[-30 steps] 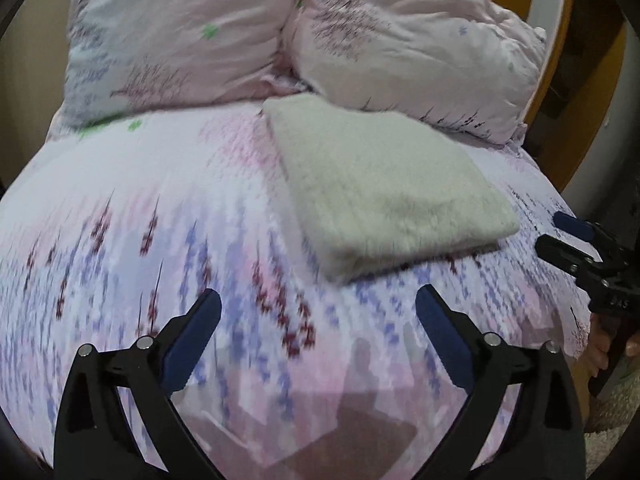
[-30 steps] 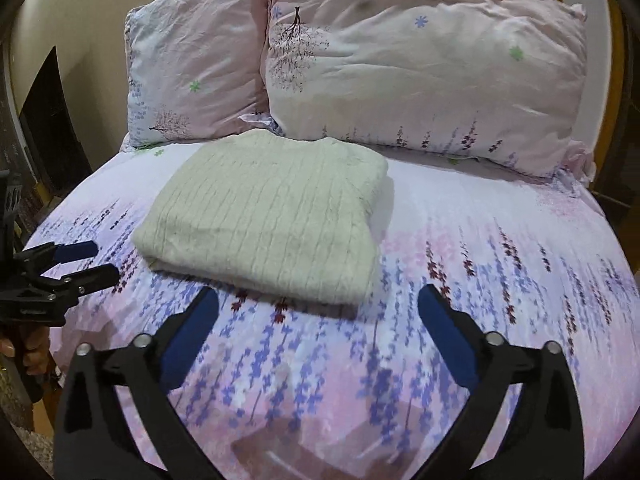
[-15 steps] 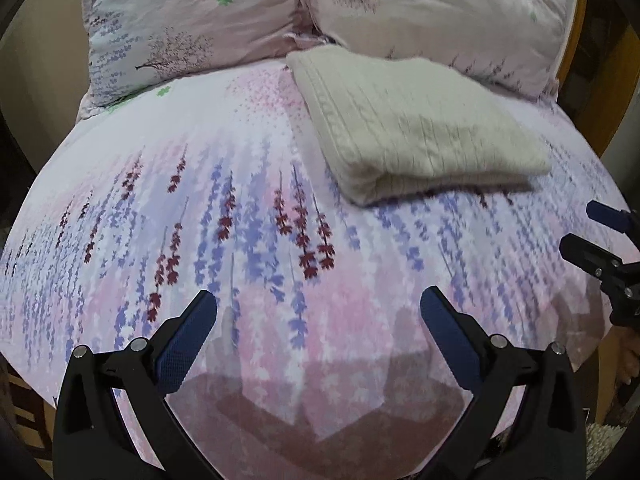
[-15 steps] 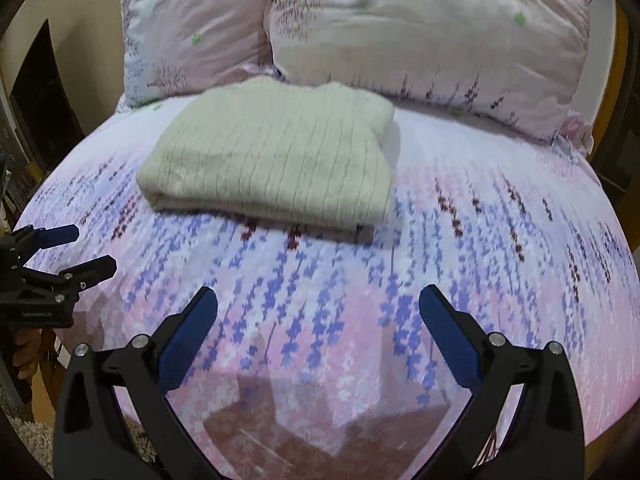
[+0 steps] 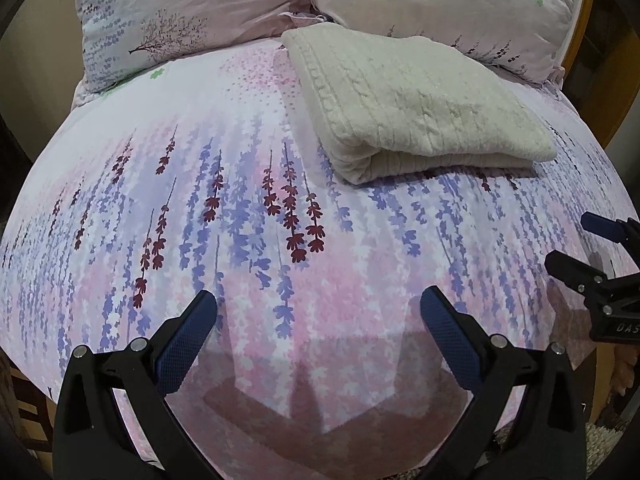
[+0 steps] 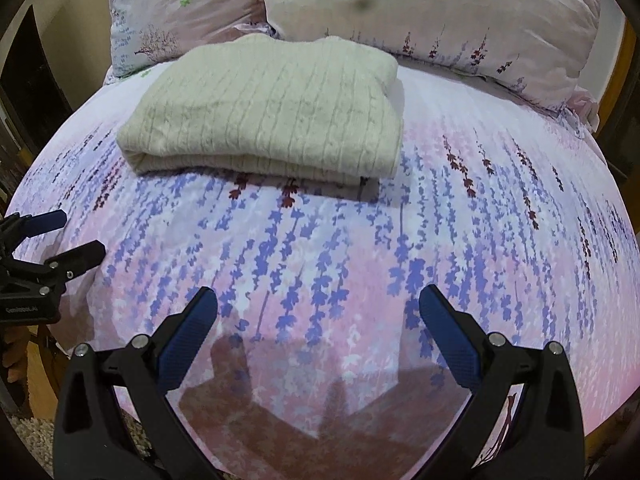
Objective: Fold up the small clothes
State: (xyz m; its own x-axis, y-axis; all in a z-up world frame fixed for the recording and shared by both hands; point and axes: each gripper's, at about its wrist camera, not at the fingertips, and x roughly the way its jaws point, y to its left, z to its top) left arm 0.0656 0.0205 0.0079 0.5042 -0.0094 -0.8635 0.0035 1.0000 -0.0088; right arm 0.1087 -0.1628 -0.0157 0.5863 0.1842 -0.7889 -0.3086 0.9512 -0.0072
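Cream cable-knit sweater [image 5: 416, 100], folded into a flat rectangle, lies on the bed with the pink-and-lavender floral sheet [image 5: 240, 208]. Upper centre-right in the left wrist view, upper centre-left in the right wrist view [image 6: 272, 108]. Its far edge sits just in front of two pink floral pillows [image 6: 432, 12] at the top of frame.

Left gripper [image 5: 318, 312]: blue-padded fingers spread wide, nothing between them, over bare sheet at lower centre, well apart from the sweater. Also visible at the left edge of the right wrist view [image 6: 72, 240].

Right gripper [image 6: 318, 310]: same, fingers apart and empty, over the sheet near the bed's front edge. It shows at the right edge of the left wrist view [image 5: 580, 240].
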